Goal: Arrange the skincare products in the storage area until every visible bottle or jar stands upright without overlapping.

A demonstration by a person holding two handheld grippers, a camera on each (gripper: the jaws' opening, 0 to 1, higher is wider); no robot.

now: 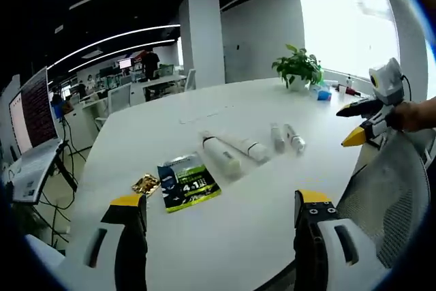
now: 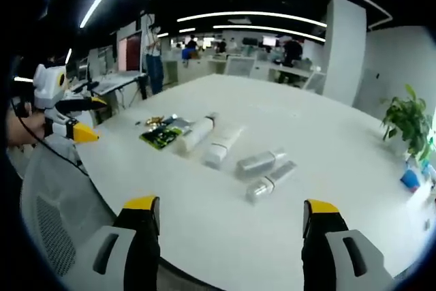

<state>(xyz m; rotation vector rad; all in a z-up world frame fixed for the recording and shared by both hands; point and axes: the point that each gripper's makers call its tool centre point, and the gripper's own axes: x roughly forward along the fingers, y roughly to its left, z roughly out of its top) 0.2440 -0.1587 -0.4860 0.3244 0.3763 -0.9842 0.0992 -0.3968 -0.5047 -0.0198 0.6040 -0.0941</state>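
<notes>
Step in hand: the approach, by my reading; no tube or bottle is held yet and all four lie flat on the white table.
Left gripper: jaws spread wide, empty, held back from the table's near edge.
Right gripper: jaws likewise wide apart and empty, also short of the products.
Large tubes: two white tubes lie side by side near the table's middle, close together and possibly touching.
Small bottles: two clear bottles lie just beyond them, near each other.
Other items: a green sachet and a gold wrapper lie beside the tubes.
Doing it well: probably take one product at a time, grip across the body near mid-length, tip it onto its flat cap, and set it well apart from its neighbours.
Risk: a narrow bottle may topple on release.
</notes>
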